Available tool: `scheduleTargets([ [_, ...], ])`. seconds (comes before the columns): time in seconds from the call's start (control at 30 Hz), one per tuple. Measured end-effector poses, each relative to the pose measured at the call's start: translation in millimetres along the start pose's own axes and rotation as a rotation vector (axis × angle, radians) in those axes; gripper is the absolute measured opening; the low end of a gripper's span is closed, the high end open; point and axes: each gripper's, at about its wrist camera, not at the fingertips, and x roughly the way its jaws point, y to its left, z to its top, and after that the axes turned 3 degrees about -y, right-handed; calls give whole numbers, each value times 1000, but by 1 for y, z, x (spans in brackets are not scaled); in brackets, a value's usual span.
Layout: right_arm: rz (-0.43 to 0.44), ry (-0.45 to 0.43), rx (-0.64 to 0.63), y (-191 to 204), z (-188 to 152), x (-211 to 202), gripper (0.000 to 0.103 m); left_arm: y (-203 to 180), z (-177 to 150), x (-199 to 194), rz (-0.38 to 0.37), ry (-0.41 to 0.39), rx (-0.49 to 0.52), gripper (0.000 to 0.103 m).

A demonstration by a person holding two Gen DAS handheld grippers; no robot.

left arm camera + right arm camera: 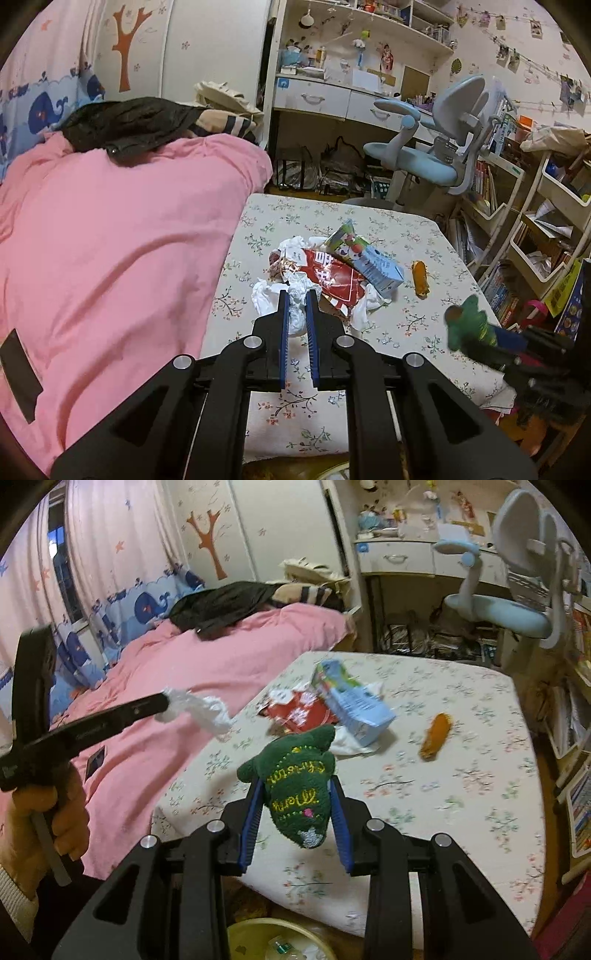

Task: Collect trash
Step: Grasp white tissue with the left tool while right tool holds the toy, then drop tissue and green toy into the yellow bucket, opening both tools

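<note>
A heap of trash lies on the floral-cloth table [424,236]: a red wrapper [332,280], a blue carton [376,264], white tissues and an orange piece [421,278]. My left gripper [296,295] is shut on a crumpled white tissue [297,314], lifted above the table's near side; the right wrist view shows that tissue [199,707] hanging from its tip. My right gripper [295,781] is shut on a green felt Christmas tree with yellow stitched writing [295,775], held above the table. The same tree [469,325] appears at the right in the left wrist view.
A pink-covered bed [110,240] borders the table on the left. A yellow bin [273,939] with some trash inside stands below the table's near edge. A blue desk chair [436,147], a desk and shelves of books [546,236] lie beyond and to the right.
</note>
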Motion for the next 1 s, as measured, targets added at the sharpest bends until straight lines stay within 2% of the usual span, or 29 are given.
scheduleTargets([
  [0.17,-6,-27,83,-18,-7,-3,35,-10,-1,-8,3,-18,15,9],
  [0.47,-9,-87,110,-27,-6,-26,35,-29,-7,-30,-3,-51,68,9],
  [1.0,25,-110,77,-3,-35,-60,36,-48,-26,-76,-51,-52,83,9],
])
